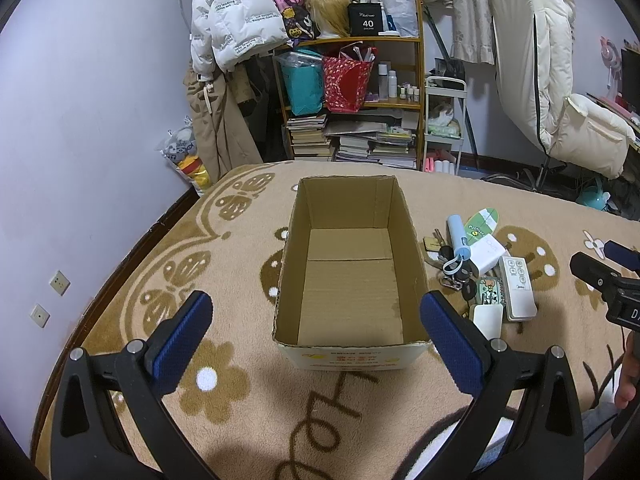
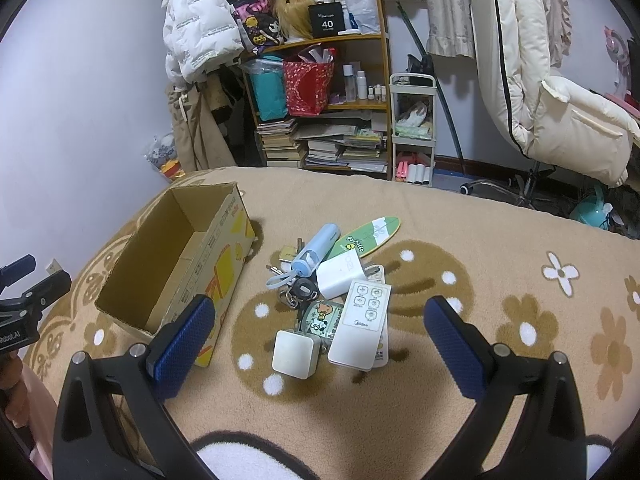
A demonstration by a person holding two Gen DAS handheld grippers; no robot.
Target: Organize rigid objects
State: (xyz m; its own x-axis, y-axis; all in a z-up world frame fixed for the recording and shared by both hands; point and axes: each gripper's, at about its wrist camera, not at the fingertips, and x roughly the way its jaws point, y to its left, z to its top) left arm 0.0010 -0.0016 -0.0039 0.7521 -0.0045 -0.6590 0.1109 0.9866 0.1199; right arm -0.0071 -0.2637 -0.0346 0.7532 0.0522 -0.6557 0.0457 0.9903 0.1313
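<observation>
On the tan plush blanket (image 2: 460, 220) with brown flower shapes that covers the bed, an open brown corrugated cardboard box (image 1: 348, 272) stands empty toward the left side, and just to its right lies a tight heap of hard small things: a flat white plastic remote control (image 2: 362, 324), a rounded white square charger (image 2: 293, 354), a white cube adapter (image 2: 340, 274), a pale blue cylinder with a loop strap (image 2: 316, 246), a bunch of metal keys (image 2: 294, 290) and a green surfboard-shaped card (image 2: 370, 236). The left gripper (image 1: 316, 332) hovers over the box's near edge, the right gripper (image 2: 320, 336) over the heap; both have fingers wide apart, holding nothing. The pieces overlap, so a pinch on the smooth remote may well slip or drag its neighbours, and the strap and key ring could snag.
</observation>
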